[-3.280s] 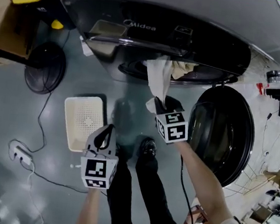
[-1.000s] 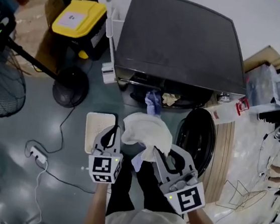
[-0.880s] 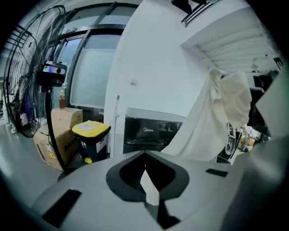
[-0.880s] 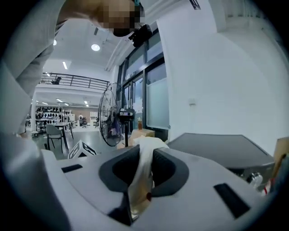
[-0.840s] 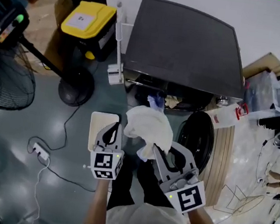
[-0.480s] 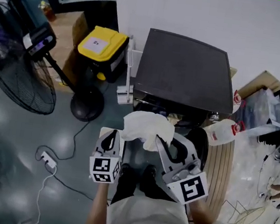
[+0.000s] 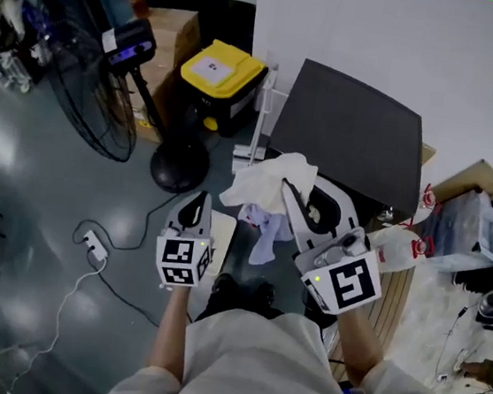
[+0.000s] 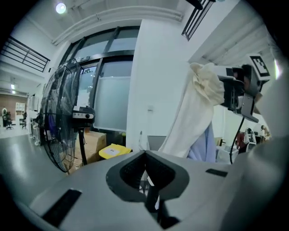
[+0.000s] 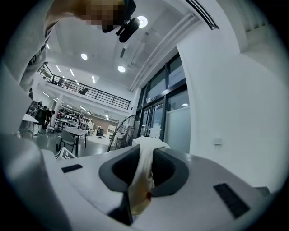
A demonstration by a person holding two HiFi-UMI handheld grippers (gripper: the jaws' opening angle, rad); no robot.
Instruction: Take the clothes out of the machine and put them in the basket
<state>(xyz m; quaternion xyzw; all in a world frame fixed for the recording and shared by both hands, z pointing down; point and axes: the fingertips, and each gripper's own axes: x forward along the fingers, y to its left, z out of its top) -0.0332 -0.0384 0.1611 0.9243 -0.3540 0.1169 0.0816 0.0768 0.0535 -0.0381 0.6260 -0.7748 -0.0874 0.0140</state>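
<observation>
Head view: cloth point(image 7: 271, 181) now lifted clear of machine point(image 7: 350, 151).
Raised above machine, pinched in right gripper point(image 7: 288, 188); left gripper point(image 7: 197, 203) jaws together, empty; basket point(image 7: 221, 242) next.

light: head view dim, floor point(image 7: 4, 140) glare | source: ceiling lamps point(image 9: 141, 21) | edges: fisheye, dark corners

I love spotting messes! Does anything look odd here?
A bluish garment dangles under the white cloth pinched in the right gripper, apparently just tangled along, so it could drop. A power strip lies out on the open floor.
</observation>
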